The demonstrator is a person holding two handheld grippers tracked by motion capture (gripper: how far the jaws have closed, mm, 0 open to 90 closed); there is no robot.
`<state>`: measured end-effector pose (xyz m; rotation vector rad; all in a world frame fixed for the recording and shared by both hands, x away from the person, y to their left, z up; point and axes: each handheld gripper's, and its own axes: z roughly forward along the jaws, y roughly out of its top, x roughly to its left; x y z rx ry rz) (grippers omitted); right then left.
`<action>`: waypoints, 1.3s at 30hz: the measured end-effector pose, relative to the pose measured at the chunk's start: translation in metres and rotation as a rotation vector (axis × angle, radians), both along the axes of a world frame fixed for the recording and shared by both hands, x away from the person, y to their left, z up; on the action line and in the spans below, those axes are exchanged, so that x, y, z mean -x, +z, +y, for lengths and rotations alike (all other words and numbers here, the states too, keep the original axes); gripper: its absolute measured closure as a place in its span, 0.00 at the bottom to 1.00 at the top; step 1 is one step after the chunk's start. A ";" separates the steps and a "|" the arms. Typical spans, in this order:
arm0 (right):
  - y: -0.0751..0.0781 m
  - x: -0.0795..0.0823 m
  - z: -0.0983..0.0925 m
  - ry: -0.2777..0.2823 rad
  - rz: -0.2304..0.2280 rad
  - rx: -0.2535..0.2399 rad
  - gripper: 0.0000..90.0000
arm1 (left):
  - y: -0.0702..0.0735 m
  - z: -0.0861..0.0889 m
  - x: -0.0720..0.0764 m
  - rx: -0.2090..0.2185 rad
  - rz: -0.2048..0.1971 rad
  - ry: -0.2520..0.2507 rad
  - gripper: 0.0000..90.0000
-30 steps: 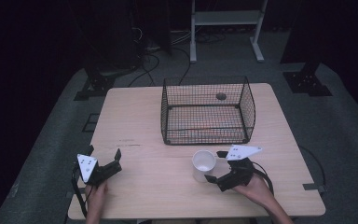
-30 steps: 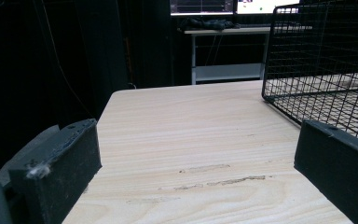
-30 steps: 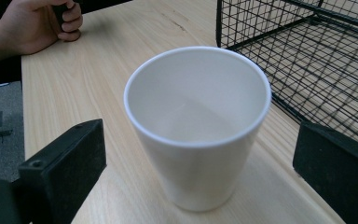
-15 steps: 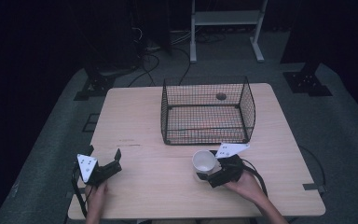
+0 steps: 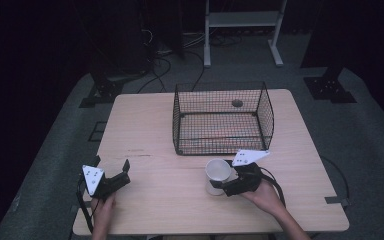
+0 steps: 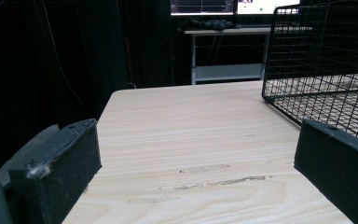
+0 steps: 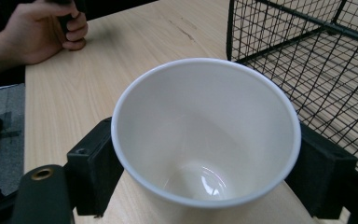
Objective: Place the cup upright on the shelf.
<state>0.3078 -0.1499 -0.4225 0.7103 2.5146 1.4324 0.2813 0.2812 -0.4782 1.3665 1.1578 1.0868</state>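
A white cup (image 5: 218,171) stands on the wooden table (image 5: 150,125), just in front of the wire basket (image 5: 220,85). My right gripper (image 5: 220,183) comes at it from the right, and its jaws have just been closing on the cup. In the right gripper view both black pads (image 7: 91,164) press on the sides of the empty cup (image 7: 205,140). At the table's front left, my left gripper (image 5: 112,165) rests with its jaws wide apart. Only bare table lies between its jaws in the left gripper view (image 6: 196,158).
The black wire basket (image 6: 326,70) is empty and sits at the table's middle back; its wall (image 7: 307,56) is close beside the cup. The hand holding the left gripper (image 7: 42,28) lies at the far side of the right gripper view. A white shelf frame (image 5: 242,22) stands behind the table.
The right gripper slid left up to the cup and its jaws closed around the cup's sides. The left gripper stayed where it was.
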 end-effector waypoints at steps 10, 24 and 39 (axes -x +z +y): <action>0.027 -0.010 -0.009 0.011 0.001 -0.031 0.22 | 0.000 0.000 0.000 -0.001 -0.001 0.000 0.00; 0.062 -0.024 -0.011 0.019 -0.017 -0.044 0.22 | 0.000 0.000 0.000 -0.001 0.001 0.001 0.00; 0.088 -0.054 -0.010 -0.004 -0.021 -0.045 0.22 | 0.000 0.000 0.000 0.002 0.001 0.001 0.00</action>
